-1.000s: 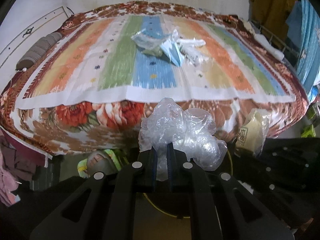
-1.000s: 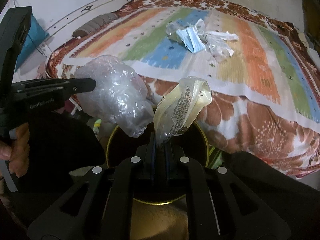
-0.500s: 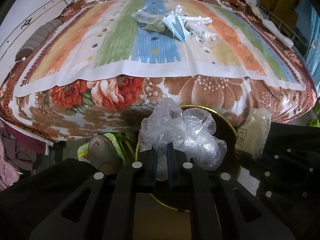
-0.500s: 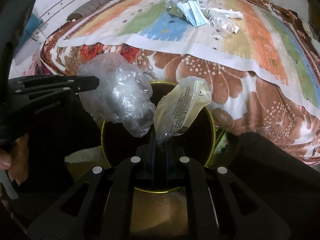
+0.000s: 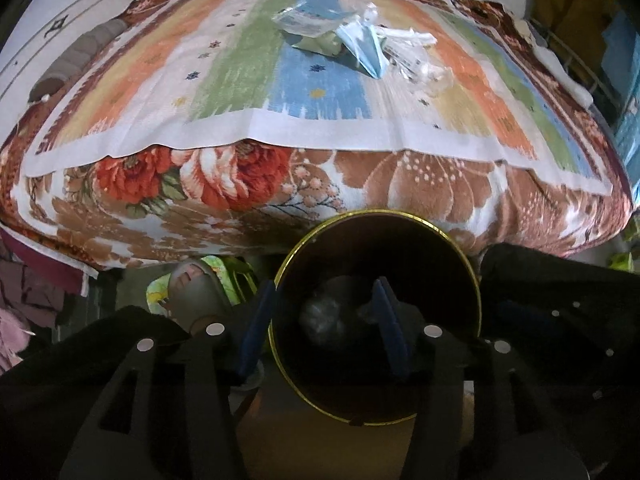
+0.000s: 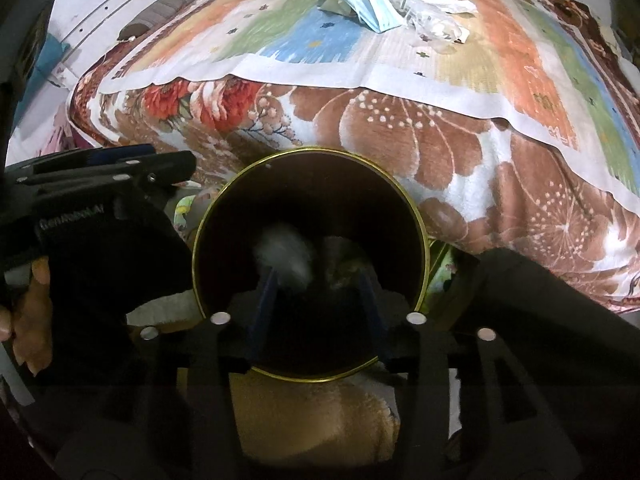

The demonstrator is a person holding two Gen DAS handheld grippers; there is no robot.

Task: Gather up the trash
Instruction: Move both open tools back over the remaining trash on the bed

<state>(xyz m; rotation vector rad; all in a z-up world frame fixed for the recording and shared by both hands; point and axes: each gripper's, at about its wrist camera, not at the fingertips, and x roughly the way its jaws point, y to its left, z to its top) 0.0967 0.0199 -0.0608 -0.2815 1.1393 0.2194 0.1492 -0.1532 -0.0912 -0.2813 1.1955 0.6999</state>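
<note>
A dark round bin with a gold rim (image 5: 474, 276) (image 6: 420, 216) stands on the floor against the bed. My left gripper (image 5: 324, 304) is open and empty just above its mouth; it also shows from the side in the right wrist view (image 6: 168, 164). My right gripper (image 6: 318, 284) is open and empty over the bin. The crumpled clear plastic (image 5: 324, 316) (image 6: 284, 256) and a yellowish wrapper (image 6: 344, 260) lie inside the bin. More trash lies far back on the bed: blue face masks (image 5: 366, 48) (image 6: 372, 4), clear wrappers (image 5: 424, 68) (image 6: 436, 24).
The bed has a striped sheet (image 5: 240, 80) over a floral blanket (image 5: 200, 184) and fills the view ahead. A sandal (image 5: 192, 292) lies on the floor left of the bin. Clothes hang at the right (image 5: 616, 80).
Both grippers opened over the bin. The clear plastic dropped from the left one and the yellowish wrapper from the right one, and both now lie inside the bin.
</note>
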